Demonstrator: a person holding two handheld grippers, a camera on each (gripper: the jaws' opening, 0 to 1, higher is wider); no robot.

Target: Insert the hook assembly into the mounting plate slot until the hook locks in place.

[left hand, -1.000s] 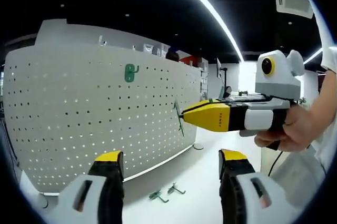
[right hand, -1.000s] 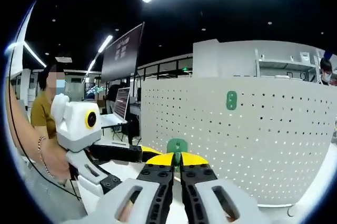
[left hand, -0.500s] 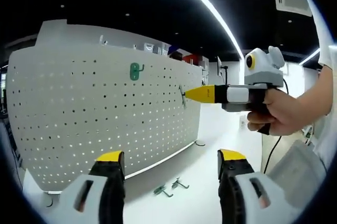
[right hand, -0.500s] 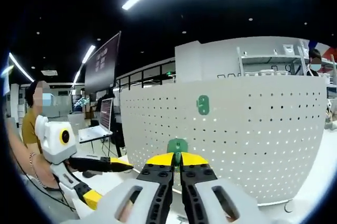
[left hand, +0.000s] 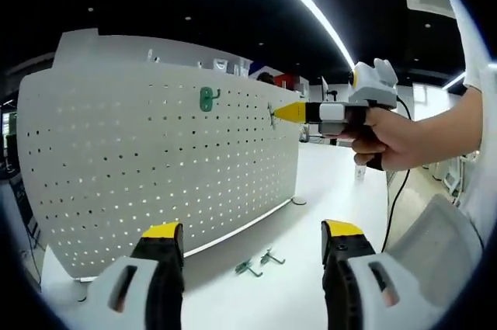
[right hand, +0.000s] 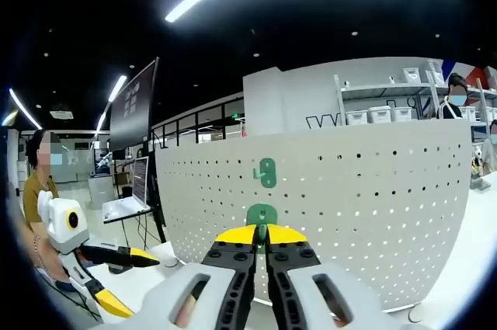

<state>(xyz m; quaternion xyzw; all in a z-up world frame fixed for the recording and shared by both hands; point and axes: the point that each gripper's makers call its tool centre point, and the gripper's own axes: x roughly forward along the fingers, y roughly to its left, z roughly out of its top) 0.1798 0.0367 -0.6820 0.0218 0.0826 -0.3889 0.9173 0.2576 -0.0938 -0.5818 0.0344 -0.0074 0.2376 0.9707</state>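
- Hook (right hand: 262, 216) of green plastic sits clamped between the closed jaws of my right tool (right hand: 262, 234); its flat plate rises upright just past the yellow tips, facing the pegboard (right hand: 349, 213).
- In the left gripper view, my right tool (left hand: 273, 112) reaches in from the right, its long axis level and its tip pointed at the pegboard's (left hand: 155, 167) upper right part; whether the hook touches the board I cannot tell.
- My right hand (left hand: 388, 140) wraps the grip, the arm stretching out from the right edge.
- A second green hook (left hand: 206, 98) hangs on the pegboard, upright, up and to the left of my right tool's tip; in the right gripper view, it (right hand: 266, 172) sits directly above the held hook.
- The pegboard stands upright on the white bench (left hand: 326, 206).
- My left tool (left hand: 251, 238) has its jaws wide apart, grasping nothing, aimed at the base of the pegboard.
- Two loose hooks (left hand: 258, 262) lie flat on the bench between those jaws, near the pegboard's foot.
- In the right gripper view, my left tool (right hand: 116, 276) shows low at the left, jaws apart.
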